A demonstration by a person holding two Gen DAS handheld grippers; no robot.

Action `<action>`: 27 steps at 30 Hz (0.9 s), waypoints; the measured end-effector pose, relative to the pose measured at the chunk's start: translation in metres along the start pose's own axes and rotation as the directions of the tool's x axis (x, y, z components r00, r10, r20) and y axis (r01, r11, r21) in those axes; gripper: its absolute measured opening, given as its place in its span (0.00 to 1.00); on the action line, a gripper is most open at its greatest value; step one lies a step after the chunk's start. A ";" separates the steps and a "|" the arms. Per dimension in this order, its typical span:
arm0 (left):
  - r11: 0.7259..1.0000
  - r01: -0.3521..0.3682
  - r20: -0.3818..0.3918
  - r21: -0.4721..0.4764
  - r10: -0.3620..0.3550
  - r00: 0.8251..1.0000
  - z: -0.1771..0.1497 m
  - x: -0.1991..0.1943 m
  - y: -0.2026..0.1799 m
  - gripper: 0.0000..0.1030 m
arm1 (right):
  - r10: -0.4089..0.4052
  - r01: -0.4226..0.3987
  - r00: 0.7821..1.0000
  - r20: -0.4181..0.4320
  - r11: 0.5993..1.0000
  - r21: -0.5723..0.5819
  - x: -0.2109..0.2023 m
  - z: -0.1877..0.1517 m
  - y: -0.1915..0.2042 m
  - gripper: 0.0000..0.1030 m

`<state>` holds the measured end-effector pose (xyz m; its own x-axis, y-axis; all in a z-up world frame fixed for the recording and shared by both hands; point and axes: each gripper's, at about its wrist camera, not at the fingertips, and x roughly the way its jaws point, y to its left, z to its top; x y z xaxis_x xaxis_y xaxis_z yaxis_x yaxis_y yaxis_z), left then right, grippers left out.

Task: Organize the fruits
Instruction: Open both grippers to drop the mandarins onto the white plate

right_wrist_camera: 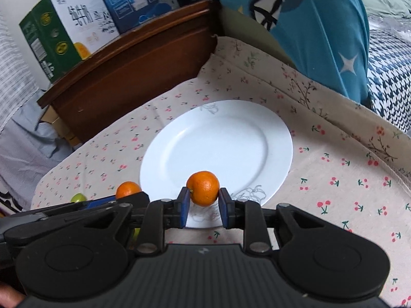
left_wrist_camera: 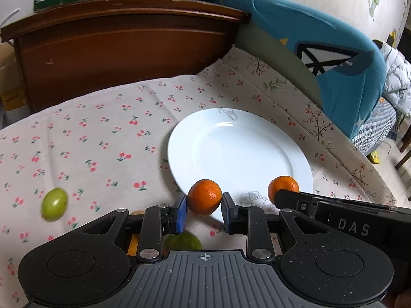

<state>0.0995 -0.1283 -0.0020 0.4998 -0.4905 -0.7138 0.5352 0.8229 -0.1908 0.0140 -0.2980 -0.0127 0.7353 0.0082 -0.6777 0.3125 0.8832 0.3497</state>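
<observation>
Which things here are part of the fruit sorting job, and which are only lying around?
For the job:
left gripper and its orange
right gripper and its orange
white plate, nothing lying on it
green fruit on the cloth

Only lying around:
green carton
blue box
wooden headboard
blue pillow

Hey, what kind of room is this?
Probably a bedroom at home: a wooden headboard, a blue pillow, and a cherry-print cloth spread under a white plate.

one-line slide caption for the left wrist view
Left gripper pinches a tangerine at the white plate rim, green fruit waiting.
</observation>
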 end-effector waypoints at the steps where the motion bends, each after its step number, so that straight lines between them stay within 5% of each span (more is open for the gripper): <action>1: 1.000 0.001 -0.004 0.006 0.000 1.000 0.001 0.004 -0.001 0.25 | 0.000 0.000 1.000 -0.002 1.000 0.005 0.002 0.000 -0.001 0.23; 20: 0.999 -0.043 0.019 0.016 0.043 0.999 0.009 0.005 -0.004 0.28 | 0.060 -0.061 0.998 0.008 0.997 0.037 0.010 0.001 -0.004 0.30; 27: 0.998 -0.061 0.055 0.013 0.060 0.997 0.003 -0.023 -0.004 0.43 | 0.069 -0.070 0.997 0.035 0.997 0.020 -0.005 -0.006 -0.003 0.38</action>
<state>0.0877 -0.1213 0.0176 0.5674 -0.4554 -0.6861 0.5129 0.8473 -0.1382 0.0064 -0.2981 -0.0143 0.7757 0.0526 -0.6288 0.2722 0.8711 0.4087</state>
